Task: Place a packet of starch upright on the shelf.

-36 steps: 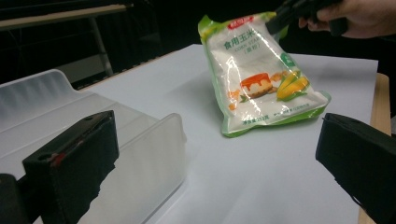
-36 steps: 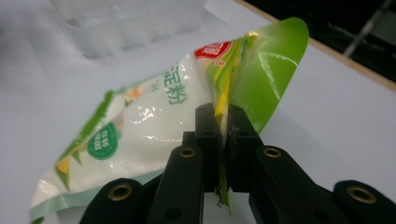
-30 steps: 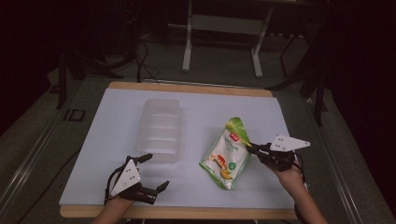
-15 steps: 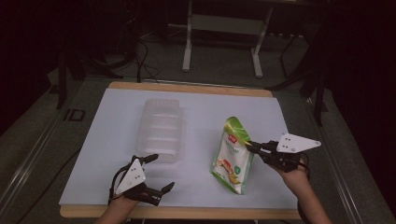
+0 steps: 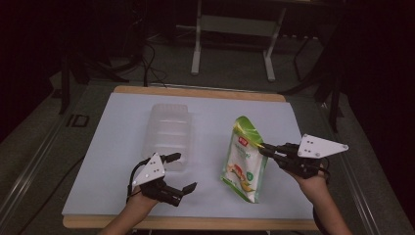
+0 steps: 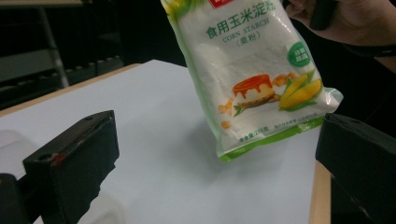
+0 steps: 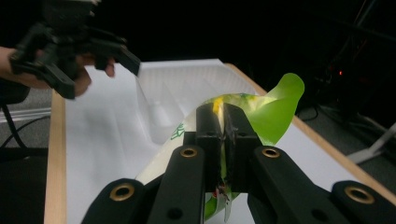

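Note:
A green and white corn starch bag (image 5: 243, 165) hangs upright over the white table top (image 5: 210, 122), its lower edge close to or just off the surface. My right gripper (image 5: 264, 148) is shut on the bag's upper right edge; in the right gripper view its jaws pinch the green film (image 7: 223, 126). My left gripper (image 5: 183, 172) hovers near the front left, jaws open and empty, beside the near end of a clear plastic container (image 5: 167, 133). The left gripper view looks between its wide jaws at the bag (image 6: 252, 70).
The clear container (image 7: 187, 88) lies lengthwise on the left half of the table. A wooden rim (image 5: 195, 223) runs along the front edge. Metal stand legs (image 5: 198, 44) and cables sit on the floor behind the table.
The right gripper has risen and lifted the bag from lying flat to hanging upright. The left gripper has also moved up and slightly right, still open.

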`<action>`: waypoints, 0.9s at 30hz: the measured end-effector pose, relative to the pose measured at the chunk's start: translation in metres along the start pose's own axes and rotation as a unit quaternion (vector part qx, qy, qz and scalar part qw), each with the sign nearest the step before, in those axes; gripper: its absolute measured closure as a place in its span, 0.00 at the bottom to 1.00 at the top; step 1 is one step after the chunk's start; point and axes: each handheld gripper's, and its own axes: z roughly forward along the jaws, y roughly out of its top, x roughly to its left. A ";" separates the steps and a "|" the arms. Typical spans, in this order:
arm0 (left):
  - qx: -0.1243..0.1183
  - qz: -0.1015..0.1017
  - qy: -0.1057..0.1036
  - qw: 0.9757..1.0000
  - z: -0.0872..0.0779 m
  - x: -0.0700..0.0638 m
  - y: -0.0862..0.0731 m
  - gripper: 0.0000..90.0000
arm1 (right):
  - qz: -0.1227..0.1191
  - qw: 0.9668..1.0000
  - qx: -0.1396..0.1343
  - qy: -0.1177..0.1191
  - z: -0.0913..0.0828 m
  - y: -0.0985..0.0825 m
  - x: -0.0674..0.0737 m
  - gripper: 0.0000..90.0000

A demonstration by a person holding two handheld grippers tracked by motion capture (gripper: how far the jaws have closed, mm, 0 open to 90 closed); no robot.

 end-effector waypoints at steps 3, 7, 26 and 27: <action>0.008 -0.010 -0.012 1.000 0.013 0.004 0.009 0.00 | -0.006 1.000 -0.009 0.005 -0.001 0.009 0.001 0.96; 0.019 -0.013 -0.033 0.999 0.031 0.009 0.017 0.00 | -0.020 1.000 -0.015 0.011 0.000 0.020 0.004 0.96; -0.008 -0.080 -0.173 0.982 0.069 0.045 0.029 0.00 | -0.059 0.995 -0.042 0.071 0.020 0.057 0.025 0.96; -0.011 -0.082 -0.188 0.979 0.071 0.046 0.029 0.00 | -0.061 0.995 -0.042 0.073 0.021 0.057 0.026 0.96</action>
